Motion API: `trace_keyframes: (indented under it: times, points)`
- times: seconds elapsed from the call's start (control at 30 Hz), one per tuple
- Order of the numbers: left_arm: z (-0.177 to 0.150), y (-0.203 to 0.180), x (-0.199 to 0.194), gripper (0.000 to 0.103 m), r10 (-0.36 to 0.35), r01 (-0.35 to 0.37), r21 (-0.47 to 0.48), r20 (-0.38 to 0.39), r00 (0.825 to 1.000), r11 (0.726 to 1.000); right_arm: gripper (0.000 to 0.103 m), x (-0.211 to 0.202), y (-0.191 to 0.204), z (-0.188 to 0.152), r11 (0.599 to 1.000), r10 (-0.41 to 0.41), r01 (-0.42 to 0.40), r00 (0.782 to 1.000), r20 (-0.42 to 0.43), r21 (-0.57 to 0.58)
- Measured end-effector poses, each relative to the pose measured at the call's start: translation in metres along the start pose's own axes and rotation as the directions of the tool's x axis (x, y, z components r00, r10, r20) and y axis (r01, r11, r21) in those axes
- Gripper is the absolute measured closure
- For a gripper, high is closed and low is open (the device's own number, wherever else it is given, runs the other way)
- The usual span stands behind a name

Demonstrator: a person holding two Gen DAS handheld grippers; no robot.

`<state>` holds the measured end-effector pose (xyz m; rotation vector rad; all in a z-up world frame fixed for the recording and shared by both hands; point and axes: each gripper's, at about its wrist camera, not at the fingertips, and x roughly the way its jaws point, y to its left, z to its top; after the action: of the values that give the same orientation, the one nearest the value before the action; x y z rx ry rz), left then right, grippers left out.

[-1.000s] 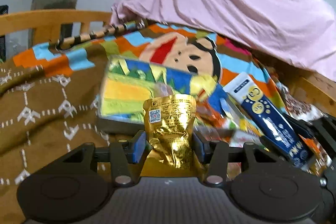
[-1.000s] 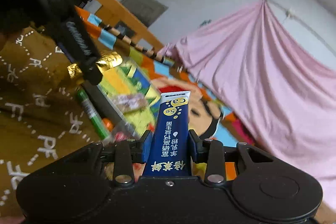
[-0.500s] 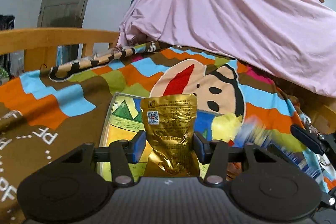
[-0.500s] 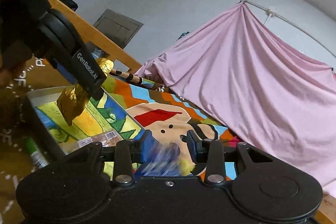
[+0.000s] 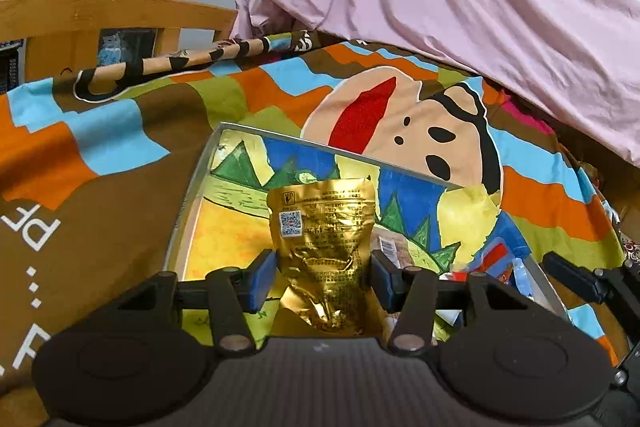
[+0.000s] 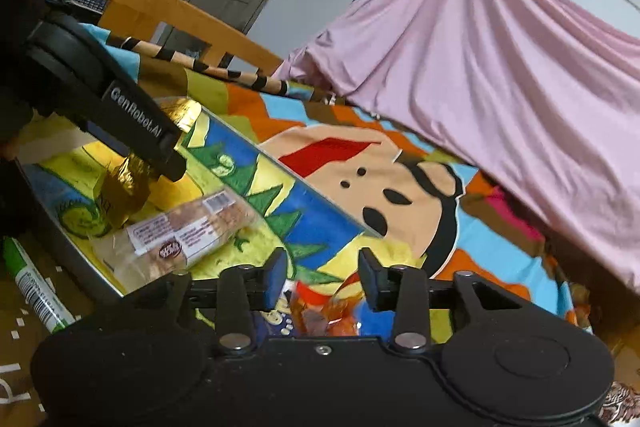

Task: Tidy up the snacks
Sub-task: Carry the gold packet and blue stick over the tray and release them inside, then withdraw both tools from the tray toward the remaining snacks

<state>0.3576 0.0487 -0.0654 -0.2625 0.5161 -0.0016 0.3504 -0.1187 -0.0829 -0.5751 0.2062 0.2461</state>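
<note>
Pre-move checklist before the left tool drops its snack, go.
1. Left tool grip on gold pouch: ok, pads press on both sides, pouch upright.
2. Pouch over painted tray: ok.
3. Landing spot: ok, bare yellow floor beside the bread pack.
4. Right tool empty: ok, jaws have just been opening, nothing gripped; an orange packet lies below them.
5. Tools apart: ok, the right one sits clear of the left.
6. Everything in the tray: not ok, green marker lies outside its rim.
</note>
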Motion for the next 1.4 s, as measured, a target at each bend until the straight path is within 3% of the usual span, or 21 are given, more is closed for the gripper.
trace_keyframes:
  times: [0.17, 0.3, 0.4, 0.7, 1.0, 1.2, 1.4]
  points:
    - [0.001, 0.002, 0.001, 0.041, -0.014, 0.014, -0.013, -0.002, 1.0, 1.0, 0.042, -0.002, 0.001, -0.001, 0.999, 0.02, -0.019, 1.0, -0.011, 0.025]
    - [0.001, 0.003, 0.0, 0.025, -0.013, 0.013, -0.011, -0.006, 1.0, 1.0, 0.034, -0.007, -0.001, 0.001, 0.999, 0.03, -0.029, 1.0, -0.01, 0.045]
    - [-0.001, 0.002, -0.004, 0.021, -0.014, 0.014, -0.009, -0.011, 1.0, 1.0, 0.028, -0.012, -0.004, 0.002, 0.998, 0.028, -0.028, 1.0, -0.013, 0.055]
    - [-0.012, 0.001, -0.042, 0.004, -0.023, 0.023, 0.004, 0.024, 0.999, 1.0, 0.01, -0.047, -0.026, 0.005, 0.986, 0.047, -0.049, 0.999, 0.019, 0.162]
    - [-0.031, 0.008, -0.105, 0.001, 0.04, -0.032, -0.064, 0.126, 0.991, 0.997, 0.003, -0.096, -0.039, 0.01, 0.979, 0.043, -0.052, 0.998, 0.053, 0.199]
    - [-0.036, -0.003, -0.142, 0.001, 0.066, -0.063, -0.019, 0.194, 0.979, 0.998, 0.001, -0.134, -0.045, 0.013, 0.975, 0.029, -0.046, 0.996, 0.082, 0.218]
    - [-0.052, -0.012, -0.172, 0.001, 0.062, -0.068, 0.025, 0.171, 0.983, 0.997, 0.001, -0.17, -0.044, 0.012, 0.972, 0.05, -0.066, 0.996, 0.077, 0.226]
